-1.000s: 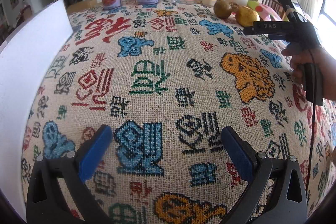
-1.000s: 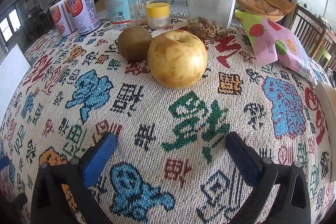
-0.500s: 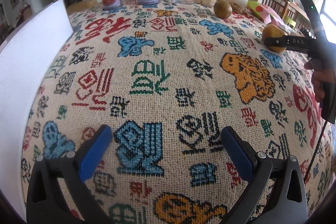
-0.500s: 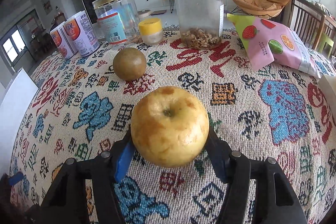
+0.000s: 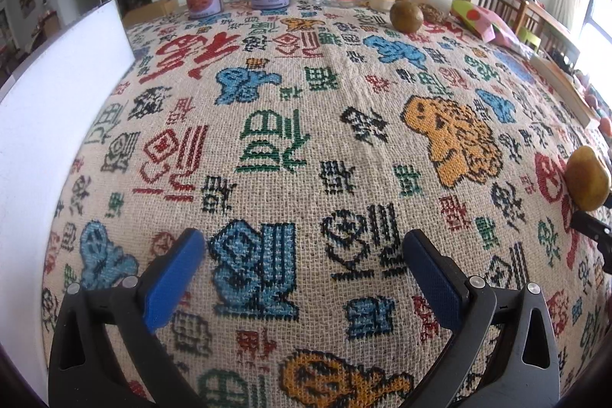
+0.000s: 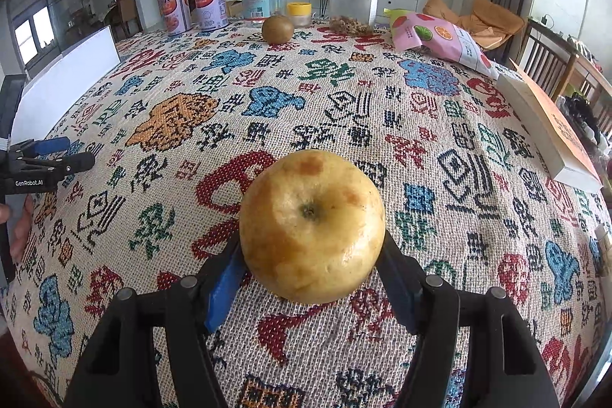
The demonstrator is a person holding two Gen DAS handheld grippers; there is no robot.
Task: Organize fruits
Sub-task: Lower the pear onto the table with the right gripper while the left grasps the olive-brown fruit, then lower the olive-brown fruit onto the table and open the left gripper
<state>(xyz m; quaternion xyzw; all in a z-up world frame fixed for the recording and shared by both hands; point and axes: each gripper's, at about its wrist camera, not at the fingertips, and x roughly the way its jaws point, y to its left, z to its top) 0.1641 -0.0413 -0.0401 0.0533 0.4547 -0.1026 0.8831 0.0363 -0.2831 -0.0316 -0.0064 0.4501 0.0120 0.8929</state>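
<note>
Yellow apple: round, waxy-looking fruit with brown russet patches, stem hollow facing the camera; seated between the two blue pads of the right gripper, just above the woven tablecloth
Right gripper, state: its jaws have just been opening slightly after closing in, yet the pads appear pressed on the apple's left and right flanks, so it reads as clamped on the fruit
Apple relative to claw: centred across the gap, bulging well forward of the fingertips; seen also at the far right edge of the left wrist view
Handling, judged: fairly heavy for its size, firm but easily bruised; smooth curved skin could slide or roll out of flat pads
Best hold, judged: across the widest girth, pads opposite each other, pressure moderate
Brown round fruit: rests on the cloth far from the claw, just in front of the jars and the yellow-lidded pot
Left gripper: jaws apart, nothing between them, poised over bare cloth
Other items: two printed cans, a snack packet, a book at the right edge
</note>
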